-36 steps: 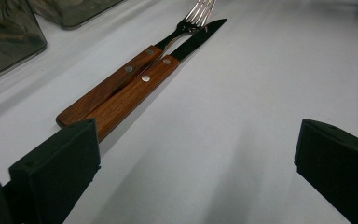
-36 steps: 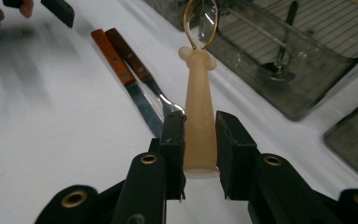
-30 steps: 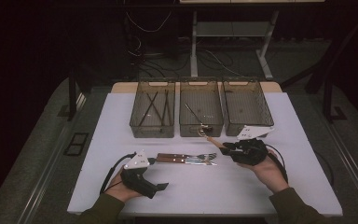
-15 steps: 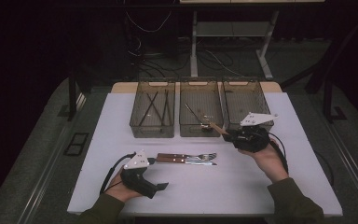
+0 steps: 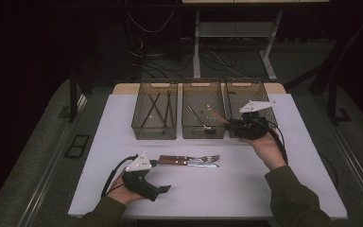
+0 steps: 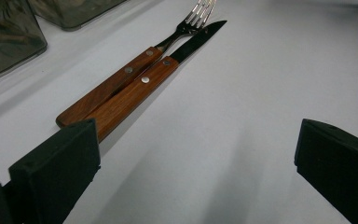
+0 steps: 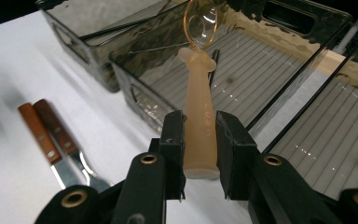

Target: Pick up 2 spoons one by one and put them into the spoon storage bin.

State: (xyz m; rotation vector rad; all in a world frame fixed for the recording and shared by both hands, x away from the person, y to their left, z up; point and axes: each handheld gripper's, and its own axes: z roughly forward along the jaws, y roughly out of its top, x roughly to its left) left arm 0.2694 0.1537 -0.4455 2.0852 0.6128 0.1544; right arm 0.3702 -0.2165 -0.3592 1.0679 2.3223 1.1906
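- The person's right forearm reaches in from the near right corner of the white table [image 5: 312, 156], the hand wrapped round the right gripper [image 5: 231, 126], which is held off the table at the near rims of the middle and right bins.
- Its jaws are clamped on the thick handle of a spoon [image 7: 199, 112], which points away toward the middle bin [image 5: 203, 111].
- The left gripper [image 5: 163, 189] sits low near the table's front edge, jaws wide apart with nothing between them, beside a wood-handled fork [image 6: 121, 77] and knife [image 6: 154, 77] lying side by side.
- From above, the spoon is small and dim, and its handle is covered by the gripper.
- The bins' contents are hard to make out through the smoky plastic.
- The spoon has a pale, frosted peach handle with faint raised lettering and a clear amber bowl.
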